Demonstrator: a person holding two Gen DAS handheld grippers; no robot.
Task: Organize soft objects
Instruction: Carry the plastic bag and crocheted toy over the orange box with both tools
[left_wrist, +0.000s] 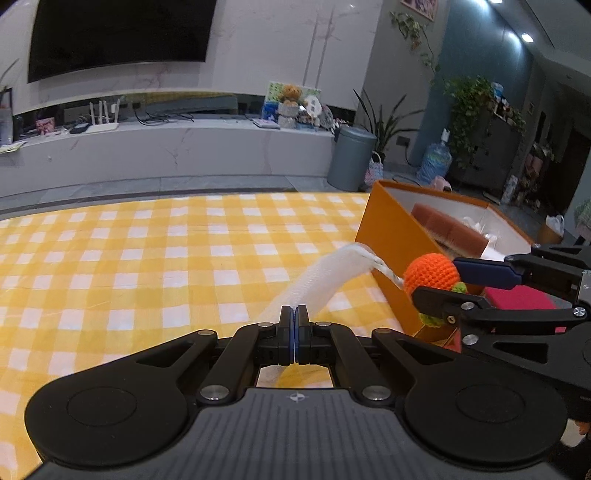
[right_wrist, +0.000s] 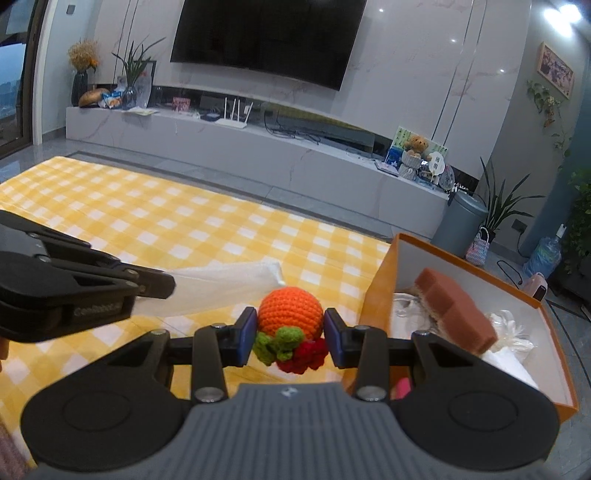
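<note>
Left wrist view first, reading from the left with the box (left_wrist: 391, 243) as landmark. Well left of the box lies bare yellow-checked cloth (left_wrist: 129, 258). Nearer the box, the left gripper (left_wrist: 294, 325) has its jaws pressed together on a white foam sleeve (left_wrist: 325, 277); the sleeve runs up and rightward from the pads, and its far end reaches the box's near corner. Whether it touches the box cannot be told. Just right of that end, in front of the box's orange side wall, the right gripper (left_wrist: 439, 282) holds a crocheted orange (left_wrist: 432, 273) between its blue pads, green leaves hanging below. Inside the box a brown sponge (left_wrist: 450, 229) shows.

Right wrist view, again left to right: the left gripper (right_wrist: 168, 286) enters well left of the box (right_wrist: 380, 291), closed on the sleeve (right_wrist: 229, 280), which stretches toward the box above the cloth (right_wrist: 166, 221). Just left of the box, the right gripper (right_wrist: 290, 332) clamps the orange (right_wrist: 290, 310) at its sides, green and red crochet trim beneath. Inside the box the sponge (right_wrist: 454, 310) rests on clear plastic wrapping (right_wrist: 410, 314), with something pink at the near edge.
</note>
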